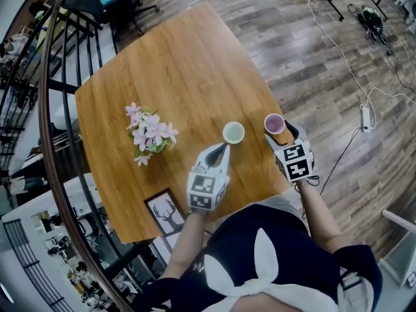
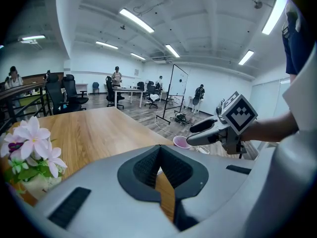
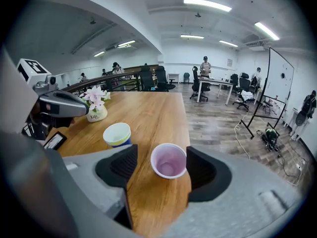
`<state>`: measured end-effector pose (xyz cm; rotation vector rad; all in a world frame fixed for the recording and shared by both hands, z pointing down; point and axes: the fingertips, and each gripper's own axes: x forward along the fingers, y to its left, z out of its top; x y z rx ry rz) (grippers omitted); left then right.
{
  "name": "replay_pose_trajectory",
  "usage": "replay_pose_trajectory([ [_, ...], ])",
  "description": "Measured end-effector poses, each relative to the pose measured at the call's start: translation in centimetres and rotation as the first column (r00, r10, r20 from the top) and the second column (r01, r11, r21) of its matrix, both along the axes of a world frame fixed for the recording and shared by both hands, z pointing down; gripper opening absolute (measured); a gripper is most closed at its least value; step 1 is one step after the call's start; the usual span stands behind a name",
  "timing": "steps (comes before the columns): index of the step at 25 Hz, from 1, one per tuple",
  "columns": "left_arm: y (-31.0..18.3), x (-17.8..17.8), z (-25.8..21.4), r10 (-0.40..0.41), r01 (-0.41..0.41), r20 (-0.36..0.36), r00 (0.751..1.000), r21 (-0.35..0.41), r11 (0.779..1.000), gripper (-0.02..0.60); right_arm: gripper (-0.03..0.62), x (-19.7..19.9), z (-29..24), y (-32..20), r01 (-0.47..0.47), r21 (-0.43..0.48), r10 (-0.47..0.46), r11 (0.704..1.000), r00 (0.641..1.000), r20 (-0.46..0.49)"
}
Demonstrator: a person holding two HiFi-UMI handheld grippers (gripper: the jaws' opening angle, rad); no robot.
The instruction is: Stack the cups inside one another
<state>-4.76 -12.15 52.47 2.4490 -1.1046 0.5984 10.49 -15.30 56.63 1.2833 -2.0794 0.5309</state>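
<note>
The right gripper [image 3: 161, 168] stands wide open around the pink cup [image 3: 169, 160], untouched, by the table's [image 3: 148, 108] right edge. Centre it and squeeze gently (thin walls may crumple). The left gripper [image 2: 159, 168] is closed and empty.

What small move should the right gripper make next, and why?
Most likely, close the right gripper on the pink cup. Its jaws stand apart with the cup upright between them on the table, and neither pad seems to touch it yet. A grip is needed before it can be lifted toward the white cup nearby.
</note>
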Motion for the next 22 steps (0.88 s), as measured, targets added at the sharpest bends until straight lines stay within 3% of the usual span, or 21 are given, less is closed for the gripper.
replay_pose_trajectory([
  [7,-0.7,-0.7,0.5,-0.008,0.008,0.010,1.000,-0.009,1.000,0.016,0.350,0.3,2.4,-0.8,0.005,-0.049,-0.007,0.999,0.999,-0.048],
  [22,-0.9,-1.8,1.3,-0.039,0.039,0.024,0.999,-0.030,0.999,0.017,0.353,0.9,5.4,-1.5,0.000,-0.104,-0.008,0.995,0.997,-0.081],
])
